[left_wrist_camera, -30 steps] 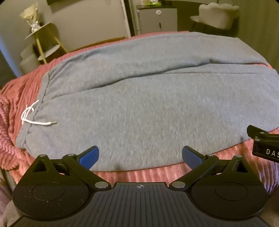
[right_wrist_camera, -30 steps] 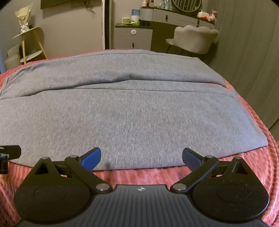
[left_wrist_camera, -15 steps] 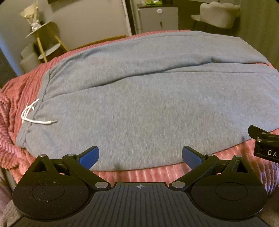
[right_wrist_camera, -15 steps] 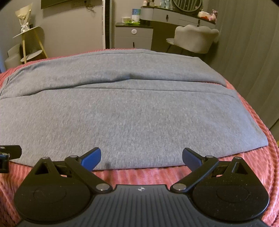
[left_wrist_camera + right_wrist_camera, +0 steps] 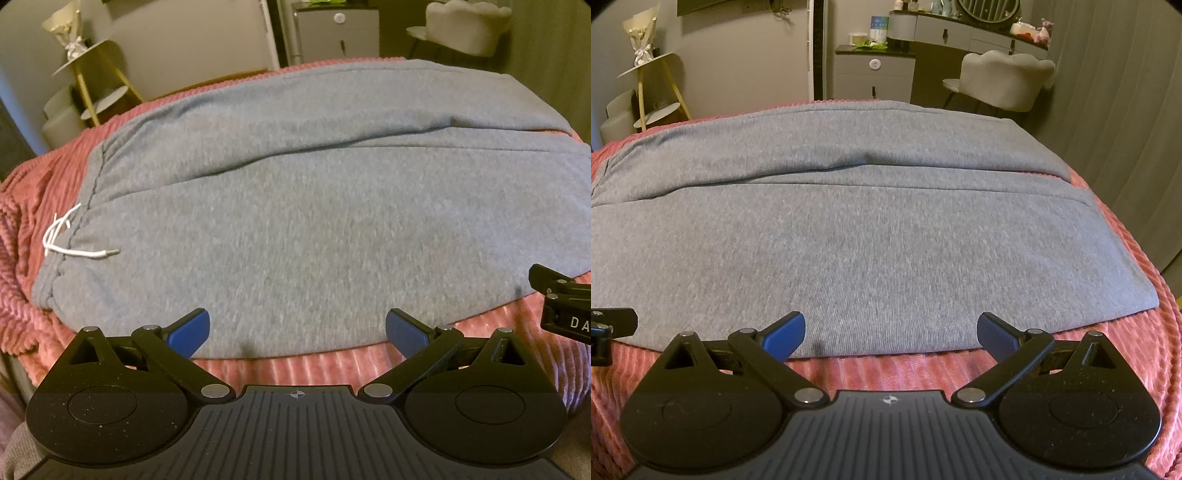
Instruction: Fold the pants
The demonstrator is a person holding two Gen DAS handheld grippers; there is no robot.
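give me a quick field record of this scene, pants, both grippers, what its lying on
garment: grey pants, spread flat, one leg lying over the other
waistband: toward the left, white drawstring loose at its edge
surface: pink ribbed blanket
left gripper: open, empty, at the near edge of the pants
right gripper: open, empty, at the near edge, further toward the leg ends
contact: neither gripper grips fabric
fold progress: lengthwise fold appears done; no crosswise fold yet
background: cushioned chair, gold side stand

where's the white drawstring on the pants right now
The white drawstring shows only in the left wrist view, far left, lying at the waistband end of the grey pants beside the pink blanket, well ahead and left of the open left gripper.
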